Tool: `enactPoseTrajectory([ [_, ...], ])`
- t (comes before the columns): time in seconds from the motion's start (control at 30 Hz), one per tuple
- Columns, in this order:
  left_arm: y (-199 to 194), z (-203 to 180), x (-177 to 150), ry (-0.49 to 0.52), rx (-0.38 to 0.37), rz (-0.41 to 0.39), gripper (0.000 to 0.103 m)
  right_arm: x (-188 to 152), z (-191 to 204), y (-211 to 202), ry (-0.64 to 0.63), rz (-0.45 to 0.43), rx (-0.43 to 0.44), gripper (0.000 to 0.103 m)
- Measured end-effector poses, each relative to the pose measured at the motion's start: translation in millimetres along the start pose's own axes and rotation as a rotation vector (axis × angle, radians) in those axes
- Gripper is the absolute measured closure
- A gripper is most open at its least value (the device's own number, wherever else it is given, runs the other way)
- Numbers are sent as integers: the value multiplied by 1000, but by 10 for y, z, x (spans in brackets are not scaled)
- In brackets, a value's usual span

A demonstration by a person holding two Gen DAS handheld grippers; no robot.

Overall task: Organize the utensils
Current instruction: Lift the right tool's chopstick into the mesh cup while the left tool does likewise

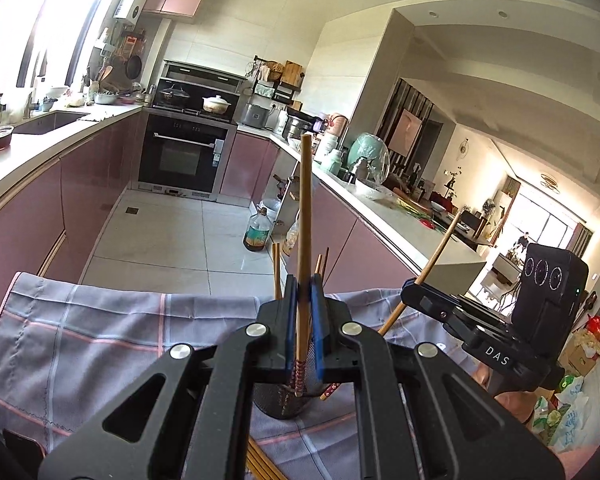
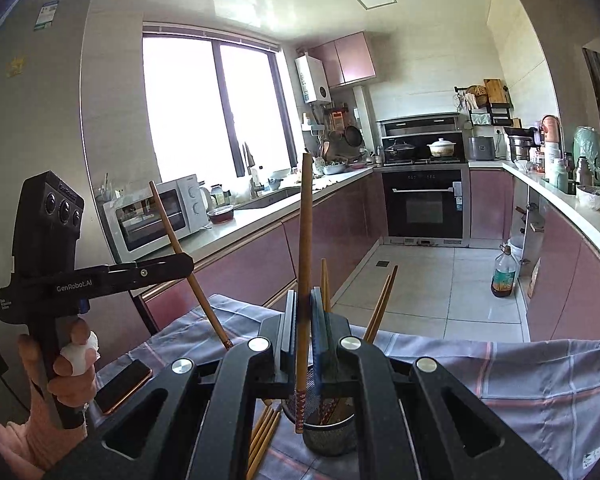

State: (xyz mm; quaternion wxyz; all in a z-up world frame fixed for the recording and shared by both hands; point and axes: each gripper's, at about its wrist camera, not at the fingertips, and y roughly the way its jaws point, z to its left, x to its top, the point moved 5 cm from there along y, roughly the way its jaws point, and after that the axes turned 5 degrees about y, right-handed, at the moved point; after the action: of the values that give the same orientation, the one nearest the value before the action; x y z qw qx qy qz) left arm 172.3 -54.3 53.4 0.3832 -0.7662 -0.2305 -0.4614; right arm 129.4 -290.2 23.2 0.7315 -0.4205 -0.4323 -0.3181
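My left gripper [image 1: 303, 300] is shut on a wooden chopstick [image 1: 305, 216] with a red patterned end, held upright over a dark mesh utensil holder [image 1: 284, 402]. My right gripper [image 2: 303, 320] is shut on another wooden chopstick [image 2: 305, 248], upright, its red end above the metal mesh holder [image 2: 330, 438]. The holder has several chopsticks [image 2: 380, 306] in it. Loose chopsticks [image 2: 265, 434] lie on the checked cloth [image 2: 540, 392] left of the holder. Each gripper shows in the other's view: the right one [image 1: 414, 286] and the left one [image 2: 190, 266], each clamping its chopstick.
A phone [image 2: 124, 386] lies on the cloth at the left. A fridge [image 2: 32, 120] stands close on the left. Pink kitchen cabinets, counter with microwave [image 2: 156, 212], oven [image 2: 424, 204] and an oil bottle [image 2: 504, 274] on the floor lie beyond.
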Motion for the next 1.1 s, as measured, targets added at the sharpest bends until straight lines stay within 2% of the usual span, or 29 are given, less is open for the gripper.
enactPoseTrajectory([
  [0.17,208,6,33,2,8,20,96,58,-53,57,12,-12,-16,98],
  [0.6,655,20,-119,41,49,119,96,50,-136,188,41,-18,-56,98],
  [0.77,791,50,-209,51,54,164,96,-61,-152,334,45,37,-67,98],
  [1.1,976,58,-434,112,55,258,96,-384,-260,700,62,210,-87,98],
])
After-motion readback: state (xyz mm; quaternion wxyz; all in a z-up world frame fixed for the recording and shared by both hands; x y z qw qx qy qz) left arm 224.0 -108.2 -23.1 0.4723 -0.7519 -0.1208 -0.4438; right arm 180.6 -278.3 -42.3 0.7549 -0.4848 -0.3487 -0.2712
